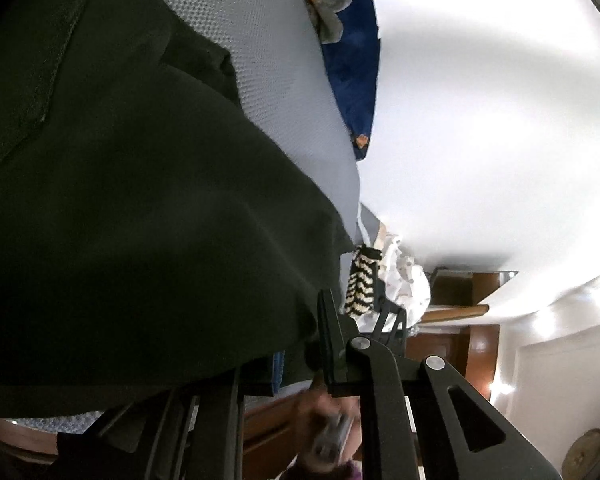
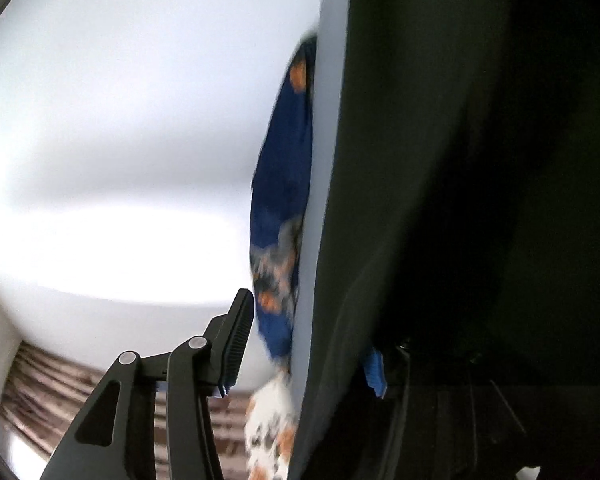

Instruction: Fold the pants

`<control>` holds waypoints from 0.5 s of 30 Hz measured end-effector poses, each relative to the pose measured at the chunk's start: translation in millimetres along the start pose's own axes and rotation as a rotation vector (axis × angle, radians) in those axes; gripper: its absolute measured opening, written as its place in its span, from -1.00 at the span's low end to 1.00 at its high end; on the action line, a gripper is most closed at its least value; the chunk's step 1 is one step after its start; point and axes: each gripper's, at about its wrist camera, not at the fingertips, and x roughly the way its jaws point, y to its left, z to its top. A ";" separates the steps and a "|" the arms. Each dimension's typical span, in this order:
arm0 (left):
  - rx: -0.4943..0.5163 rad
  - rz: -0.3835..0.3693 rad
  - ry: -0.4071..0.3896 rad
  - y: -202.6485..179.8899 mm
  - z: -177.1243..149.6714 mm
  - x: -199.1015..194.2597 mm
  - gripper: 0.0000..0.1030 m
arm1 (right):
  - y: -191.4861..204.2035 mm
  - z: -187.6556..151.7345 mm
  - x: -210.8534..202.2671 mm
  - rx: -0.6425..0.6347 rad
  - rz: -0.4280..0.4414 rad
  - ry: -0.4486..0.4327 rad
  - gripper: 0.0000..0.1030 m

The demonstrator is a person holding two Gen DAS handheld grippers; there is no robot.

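Observation:
The dark green pants (image 1: pixel 120 200) fill the left of the left wrist view and lie on a light grey textured bed surface (image 1: pixel 268 64). A seam or pocket edge shows at the upper left. My left gripper (image 1: pixel 300 356) has its right finger (image 1: pixel 332 344) against the pants' edge; the other finger is under the cloth, so it looks shut on the pants. In the right wrist view the pants (image 2: pixel 440 200) fill the right side. My right gripper (image 2: pixel 308 344) has its left finger (image 2: pixel 236 340) in free air, the other hidden behind cloth, with a wide gap.
A blue cloth with orange and grey print (image 1: pixel 352 52) lies on the bed beyond the pants and also shows in the right wrist view (image 2: pixel 284 184). A black and cream zigzag item (image 1: pixel 360 284) and white cloth (image 1: pixel 408 284) sit near wooden furniture (image 1: pixel 460 320). White wall behind.

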 end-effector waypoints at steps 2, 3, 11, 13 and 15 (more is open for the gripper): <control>-0.006 0.009 0.001 1.9 1.1 0.2 -0.70 | -0.1 19.6 -5.1 -0.021 -0.026 -0.029 -0.07; -0.011 0.013 0.001 3.1 1.6 0.2 -0.70 | 0.1 28.6 -7.0 -0.033 -0.038 -0.039 -0.07; -0.005 0.049 0.043 7.3 2.1 9.3 -0.70 | 27.2 60.1 -4.8 -0.187 -0.140 -0.024 -0.88; 0.004 0.052 0.046 7.7 3.0 10.7 -0.70 | 52.5 58.2 -2.4 -0.284 -0.138 -0.007 -0.88; 0.013 0.055 0.045 7.3 4.7 11.3 -0.70 | 70.7 52.1 -5.4 -0.344 -0.133 0.002 -0.88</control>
